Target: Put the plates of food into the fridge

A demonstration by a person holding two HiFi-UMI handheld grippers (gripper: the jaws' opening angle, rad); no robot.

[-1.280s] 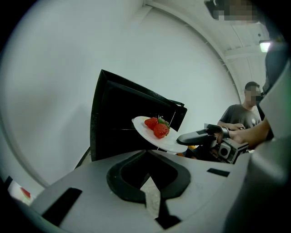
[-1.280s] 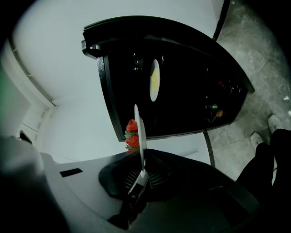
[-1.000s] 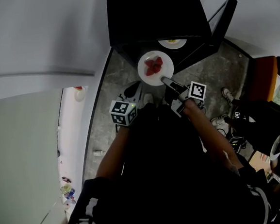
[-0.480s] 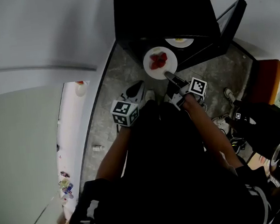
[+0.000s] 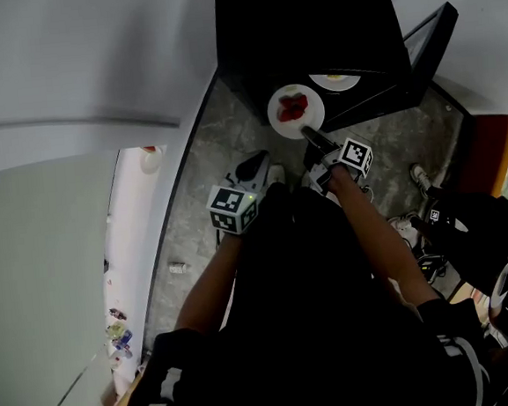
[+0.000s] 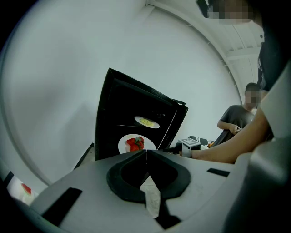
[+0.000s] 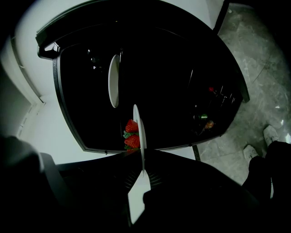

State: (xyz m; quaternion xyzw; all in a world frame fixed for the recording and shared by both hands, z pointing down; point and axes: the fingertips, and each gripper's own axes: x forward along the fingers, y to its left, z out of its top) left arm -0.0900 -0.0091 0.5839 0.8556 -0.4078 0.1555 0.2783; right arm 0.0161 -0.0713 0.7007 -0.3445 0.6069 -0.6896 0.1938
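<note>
The left gripper [image 5: 254, 160] hangs over the floor [image 5: 201, 180] at left, its jaws together on nothing. To its right, the right gripper [image 5: 306, 132] is clamped on the near rim of the strawberry plate [image 5: 295, 108]. The plate lies flat, face up, reaching away from the jaws at the open front of the fridge [image 5: 300, 26], nearer than another plate [image 5: 335, 80] inside.

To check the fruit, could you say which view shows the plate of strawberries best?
The head view: the plate shows nearly whole, from above. The left gripper view hides its lower edge; the right gripper view sees it edge-on.
</note>
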